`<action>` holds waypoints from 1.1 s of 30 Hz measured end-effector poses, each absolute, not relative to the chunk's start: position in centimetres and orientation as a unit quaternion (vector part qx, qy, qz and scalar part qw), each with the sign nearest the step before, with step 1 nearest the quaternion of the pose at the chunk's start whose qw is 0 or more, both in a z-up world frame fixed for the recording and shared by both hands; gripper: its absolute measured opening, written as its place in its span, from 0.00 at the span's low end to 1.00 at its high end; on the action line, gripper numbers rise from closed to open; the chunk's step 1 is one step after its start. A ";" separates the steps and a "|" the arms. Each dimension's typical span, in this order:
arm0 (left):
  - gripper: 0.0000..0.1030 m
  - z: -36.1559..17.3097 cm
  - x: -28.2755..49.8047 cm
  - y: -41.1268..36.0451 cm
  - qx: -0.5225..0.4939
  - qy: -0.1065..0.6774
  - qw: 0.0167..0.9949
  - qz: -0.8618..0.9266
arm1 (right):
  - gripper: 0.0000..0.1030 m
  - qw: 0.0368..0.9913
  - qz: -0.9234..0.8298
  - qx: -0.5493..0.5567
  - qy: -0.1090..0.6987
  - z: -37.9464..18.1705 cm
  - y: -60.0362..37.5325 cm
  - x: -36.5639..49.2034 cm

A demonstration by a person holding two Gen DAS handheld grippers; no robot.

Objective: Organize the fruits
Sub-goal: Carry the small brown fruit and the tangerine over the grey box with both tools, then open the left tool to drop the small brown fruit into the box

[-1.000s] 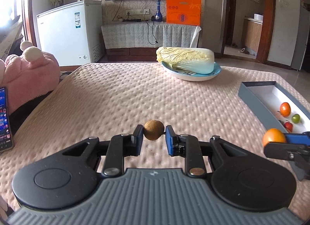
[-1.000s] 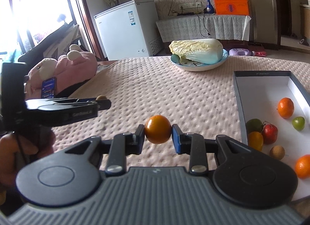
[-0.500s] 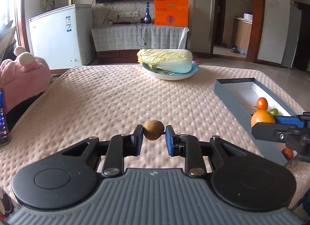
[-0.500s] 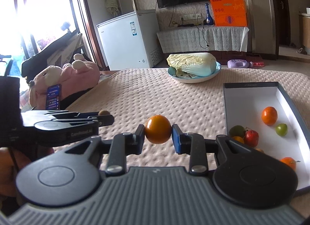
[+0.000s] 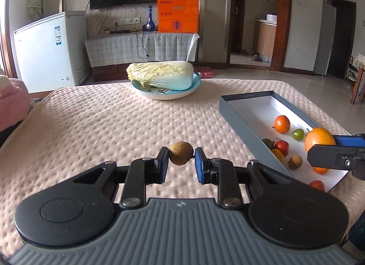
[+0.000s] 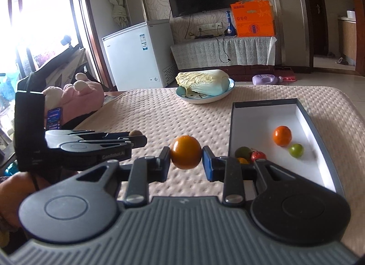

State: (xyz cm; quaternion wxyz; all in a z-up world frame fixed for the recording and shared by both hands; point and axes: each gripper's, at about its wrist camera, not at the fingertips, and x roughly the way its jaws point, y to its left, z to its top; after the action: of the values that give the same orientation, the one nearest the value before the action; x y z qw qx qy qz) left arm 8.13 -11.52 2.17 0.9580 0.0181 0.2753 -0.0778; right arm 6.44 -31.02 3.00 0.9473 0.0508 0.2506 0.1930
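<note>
My left gripper (image 5: pixel 181 162) is shut on a small brown round fruit (image 5: pixel 181 153), held above the pink quilted tabletop. My right gripper (image 6: pixel 186 159) is shut on an orange fruit (image 6: pixel 185 155), which also shows at the right of the left wrist view as the orange fruit (image 5: pixel 319 138). A grey box with a white inside (image 5: pixel 241 114) lies to the right and holds several small fruits: an orange one (image 5: pixel 282 124), a green one (image 5: pixel 298 134), a red one (image 5: pixel 281 146) and a brown one (image 5: pixel 295 162). In the right wrist view the left gripper (image 6: pixel 136 138) sits to the left of mine.
A blue plate (image 5: pixel 166 93) with a napa cabbage (image 5: pixel 160 74) stands at the table's far side. A pink plush toy (image 6: pixel 79 98) and a phone (image 6: pixel 54 118) lie off the left edge. A white freezer (image 5: pixel 49 48) and a TV cabinet stand behind.
Both grippers have moved rightward toward the box with their fruits still held. The box and its fruits now fill more of the left wrist view.
</note>
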 end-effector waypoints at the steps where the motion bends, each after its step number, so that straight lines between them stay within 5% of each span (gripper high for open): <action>1: 0.28 2.2 8.2 -11.8 0.020 0.275 0.958 -0.080 | 0.32 0.948 0.191 0.051 0.249 3.1 -31.2 6.4; 33: 0.28 -1.2 12.6 -27.7 0.036 0.266 0.941 -0.206 | 0.32 0.953 0.062 0.064 0.290 1.3 -39.6 4.6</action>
State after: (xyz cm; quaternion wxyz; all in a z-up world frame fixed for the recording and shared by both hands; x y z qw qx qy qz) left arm 12.57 -27.67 -1.24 0.9408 0.0360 0.2664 -0.2064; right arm 4.57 -39.63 1.29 0.9528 0.0638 0.2903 0.0618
